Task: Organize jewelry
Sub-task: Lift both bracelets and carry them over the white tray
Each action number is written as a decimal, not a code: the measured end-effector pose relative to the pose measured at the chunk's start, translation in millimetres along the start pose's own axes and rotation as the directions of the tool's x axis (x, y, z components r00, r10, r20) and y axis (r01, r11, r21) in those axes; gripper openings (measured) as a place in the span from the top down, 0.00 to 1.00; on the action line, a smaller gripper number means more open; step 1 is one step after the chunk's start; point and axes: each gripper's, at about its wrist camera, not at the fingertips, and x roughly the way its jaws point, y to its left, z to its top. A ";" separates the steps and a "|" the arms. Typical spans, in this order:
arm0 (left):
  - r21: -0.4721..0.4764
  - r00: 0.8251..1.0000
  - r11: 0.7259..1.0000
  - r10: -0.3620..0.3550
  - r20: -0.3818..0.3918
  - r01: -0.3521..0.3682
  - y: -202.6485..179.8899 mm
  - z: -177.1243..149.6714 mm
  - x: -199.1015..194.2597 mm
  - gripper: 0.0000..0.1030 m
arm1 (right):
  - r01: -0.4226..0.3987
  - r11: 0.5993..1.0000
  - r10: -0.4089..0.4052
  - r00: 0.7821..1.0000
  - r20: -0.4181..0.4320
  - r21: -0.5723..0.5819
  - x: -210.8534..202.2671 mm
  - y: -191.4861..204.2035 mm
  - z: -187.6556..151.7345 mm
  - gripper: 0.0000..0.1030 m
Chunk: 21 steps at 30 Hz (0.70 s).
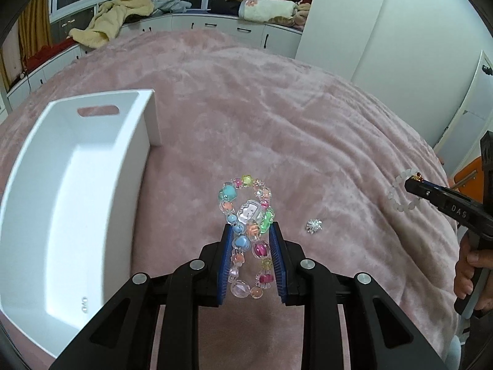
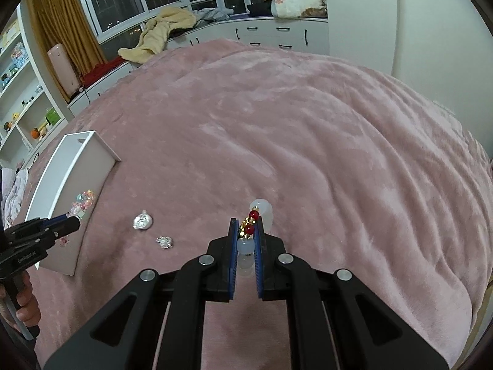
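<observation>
My left gripper (image 1: 251,229) is shut on a colourful beaded bracelet (image 1: 246,212) and holds it above the pink blanket, just right of the white box (image 1: 135,166). In the right wrist view the left gripper (image 2: 72,223) hangs by the box (image 2: 61,185) with the bracelet (image 2: 81,203). My right gripper (image 2: 248,225) is shut on a white beaded bracelet (image 2: 246,246) with red and gold beads; it also shows in the left wrist view (image 1: 413,182), with that bracelet (image 1: 396,194). A small silver piece (image 1: 314,225) (image 2: 164,242) and a silver charm (image 2: 142,221) lie on the blanket.
The pink blanket (image 2: 308,141) covers the whole bed. A tiny clear item (image 1: 84,303) lies inside the box. White cabinets with clothes and pillows (image 1: 123,15) run behind the bed; shelves (image 2: 18,92) stand at the left.
</observation>
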 end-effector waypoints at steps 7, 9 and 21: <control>-0.015 0.999 0.999 0.029 0.028 -0.029 15.5 10.4 -30.4 0.72 | -0.026 0.999 0.028 0.999 0.025 -0.045 -16.6 32.9 15.7 0.90; -0.024 0.999 0.999 0.039 0.036 -0.039 22.7 11.0 -37.8 0.72 | -0.033 0.998 0.035 0.999 0.030 -0.059 -18.9 41.8 19.4 0.90; -0.079 0.991 0.989 0.127 0.052 -0.122 75.1 4.7 -70.0 0.72 | -0.104 0.984 0.112 0.993 0.049 -0.142 -19.3 111.1 41.7 0.90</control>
